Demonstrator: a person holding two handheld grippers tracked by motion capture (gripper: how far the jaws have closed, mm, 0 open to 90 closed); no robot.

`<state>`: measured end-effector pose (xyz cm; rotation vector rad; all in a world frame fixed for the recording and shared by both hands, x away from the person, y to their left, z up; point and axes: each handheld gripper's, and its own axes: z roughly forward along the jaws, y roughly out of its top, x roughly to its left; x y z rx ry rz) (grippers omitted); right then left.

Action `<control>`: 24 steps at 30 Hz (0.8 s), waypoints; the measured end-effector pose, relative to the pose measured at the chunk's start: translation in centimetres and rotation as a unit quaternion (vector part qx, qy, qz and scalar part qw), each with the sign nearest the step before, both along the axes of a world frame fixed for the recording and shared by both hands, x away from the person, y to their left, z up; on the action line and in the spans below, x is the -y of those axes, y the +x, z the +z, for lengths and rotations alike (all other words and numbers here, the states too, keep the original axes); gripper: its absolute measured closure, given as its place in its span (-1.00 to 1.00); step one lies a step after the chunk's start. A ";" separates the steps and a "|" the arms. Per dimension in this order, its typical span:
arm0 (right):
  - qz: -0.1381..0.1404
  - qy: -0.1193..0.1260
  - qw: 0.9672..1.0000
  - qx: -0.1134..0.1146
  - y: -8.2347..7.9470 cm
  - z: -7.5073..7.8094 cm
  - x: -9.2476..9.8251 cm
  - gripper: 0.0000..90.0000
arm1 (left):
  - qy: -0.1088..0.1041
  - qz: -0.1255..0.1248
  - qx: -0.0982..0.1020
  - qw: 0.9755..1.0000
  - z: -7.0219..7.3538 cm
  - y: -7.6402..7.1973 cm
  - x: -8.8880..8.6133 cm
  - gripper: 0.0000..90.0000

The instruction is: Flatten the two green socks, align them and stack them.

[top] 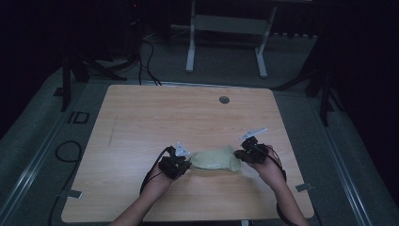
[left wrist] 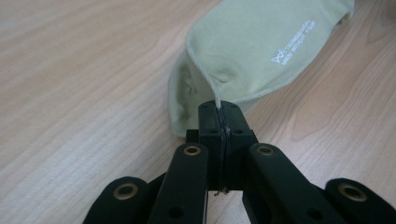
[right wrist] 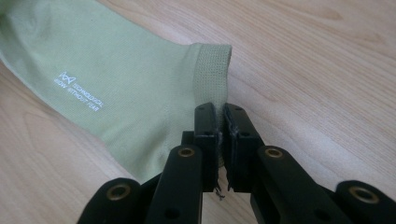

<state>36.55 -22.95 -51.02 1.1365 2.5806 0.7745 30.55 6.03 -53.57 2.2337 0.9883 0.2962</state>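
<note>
Fingers (left wrist: 209, 122) of the left gripper (top: 175, 165) pinch the seamed toe edge of a pale green sock (top: 216, 159); the right gripper (top: 250, 153) clamps its ribbed cuff. The sock stretches between them, 9 to 3 o'clock, on the wooden bench (top: 155, 113).

1 sock (top: 215, 159), 2 hand-held grippers (top: 175, 165).

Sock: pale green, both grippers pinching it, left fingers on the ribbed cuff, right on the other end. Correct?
Not quite: the sides are swapped. The right gripper pinches the ribbed cuff of the sock, as the right gripper view shows. The left gripper holds the seamed edge at the other end. Both are shut on it; pale green is right.
</note>
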 end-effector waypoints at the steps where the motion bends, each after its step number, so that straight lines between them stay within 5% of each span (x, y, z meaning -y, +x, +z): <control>1: -0.001 -0.003 1.000 -0.001 0.1 -0.1 -0.1 0.88 | 0.001 0.002 0.000 1.000 -0.2 0.1 0.1 0.97; 18: -0.001 -0.015 1.000 -0.024 0.7 -2.1 -0.4 0.78 | 0.004 0.004 -0.024 1.000 -1.5 0.9 -0.4 0.93; 20: -0.008 -0.008 0.999 -0.035 0.7 -2.0 -0.4 0.64 | -0.001 0.014 -0.021 1.000 -0.8 0.9 -0.7 0.54; 24: -0.012 0.001 1.000 -0.017 0.2 -0.8 0.0 0.58 | -0.018 0.027 0.007 0.999 1.5 0.7 -1.6 0.41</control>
